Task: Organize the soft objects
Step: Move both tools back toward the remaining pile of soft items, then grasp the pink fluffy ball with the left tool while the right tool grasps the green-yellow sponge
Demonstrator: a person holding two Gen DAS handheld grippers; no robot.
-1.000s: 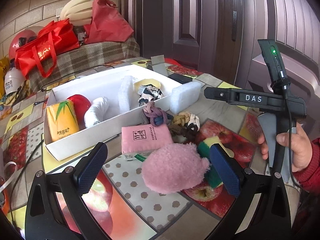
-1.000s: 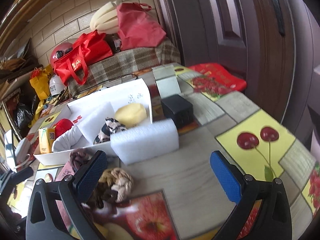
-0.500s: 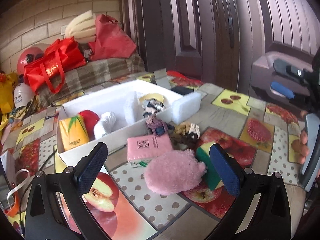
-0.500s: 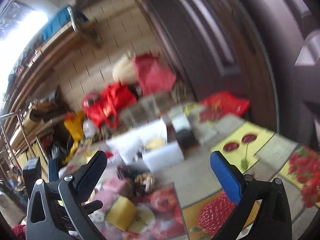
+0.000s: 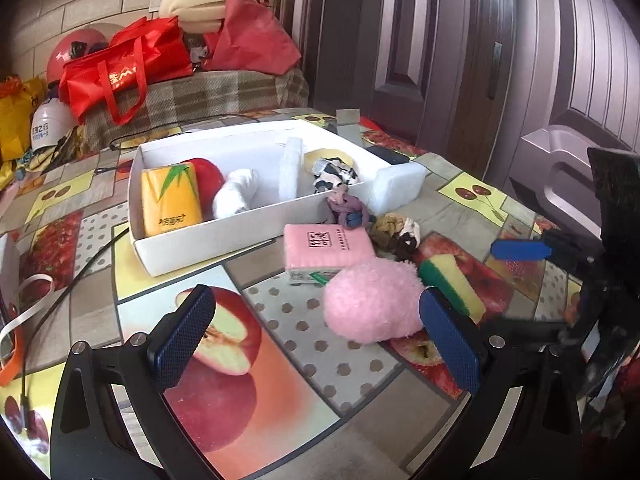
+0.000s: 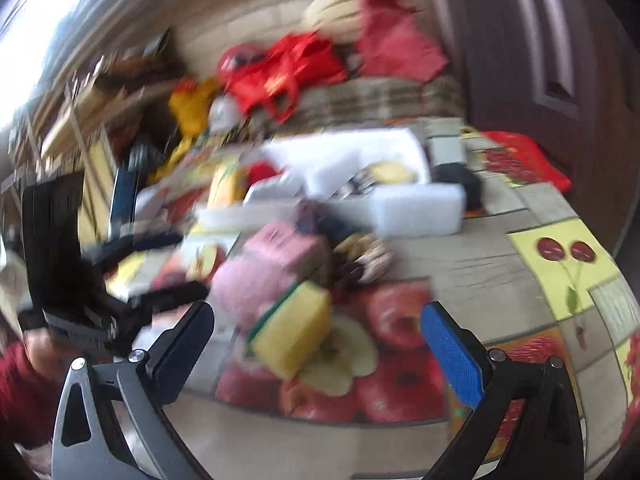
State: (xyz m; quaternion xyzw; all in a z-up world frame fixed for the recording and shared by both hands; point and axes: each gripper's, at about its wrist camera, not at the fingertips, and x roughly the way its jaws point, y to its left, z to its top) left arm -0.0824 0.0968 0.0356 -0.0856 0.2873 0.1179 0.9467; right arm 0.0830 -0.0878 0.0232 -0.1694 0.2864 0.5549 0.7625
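On the fruit-print tablecloth (image 5: 280,360) a white cardboard box (image 5: 208,246) sits at the left, holding — from left to right — an orange tissue pack (image 5: 171,199), a red soft item (image 5: 209,171) behind it, a rolled white cloth (image 5: 236,196), a white foam divider (image 5: 289,170), and a black-and-white patterned cloth (image 5: 336,175) in front of a yellow sponge (image 5: 332,155). The left gripper (image 5: 316,332) hovers low over the cloth with its blue pads spread wide and nothing between them. Just beyond its right pad lies a fluffy pink pouf (image 5: 372,304), touching a pink tissue pack (image 5: 328,246). A mauve knotted cloth (image 5: 347,208) leans on the box's front wall, with a white foam block (image 5: 400,188) beside the box's right end. Right of the pink pack is a tangle of brown and cream hair ties (image 5: 396,234), then a yellow-and-green sponge (image 5: 452,280). The right gripper (image 6: 316,344) (its view is badly motion-blurred) is also wide apart and holds nothing — that same sponge (image 6: 292,332) lies just ahead of it, between the pads' lines.
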